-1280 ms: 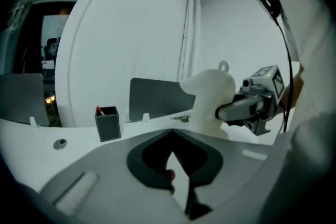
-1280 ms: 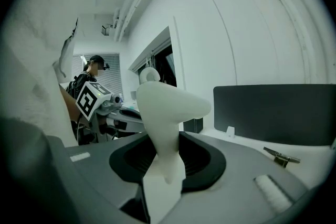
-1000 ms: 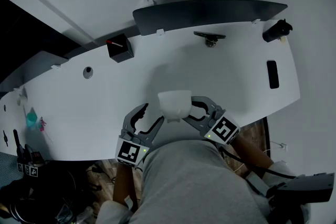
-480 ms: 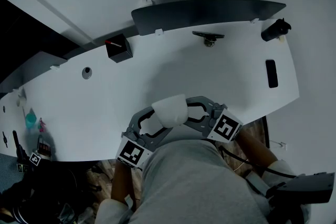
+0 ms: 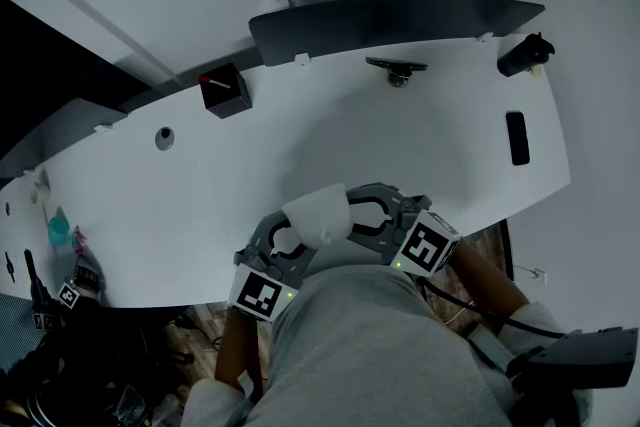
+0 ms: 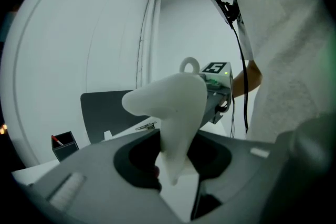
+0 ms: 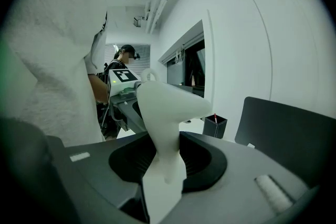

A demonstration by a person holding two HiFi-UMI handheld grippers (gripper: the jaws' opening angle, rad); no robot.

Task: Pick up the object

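The white, soft-looking, funnel-shaped object [image 5: 318, 212] hangs over the front edge of the white table [image 5: 180, 205], held from both sides. My left gripper [image 5: 296, 237] has just been closing and now pinches the object's lower left part. My right gripper [image 5: 350, 213] is shut on its right side. In the left gripper view the object [image 6: 176, 107] rises wide out of the left gripper [image 6: 169, 165], narrow end between the jaws. The right gripper view shows the object [image 7: 167, 107] standing in the same way in the right gripper [image 7: 165, 170].
A black box [image 5: 227, 92] holding a red pen stands at the table's back left. A dark panel [image 5: 390, 19] lines the far edge, with a small metal fitting [image 5: 398, 70] before it. A black device [image 5: 525, 55] and a black slot [image 5: 518, 139] are at the right.
The white object has shifted left and toward me and tilted. The left gripper, open and apart from it a second ago, has swung in and shut on it. The right gripper has rolled slightly.
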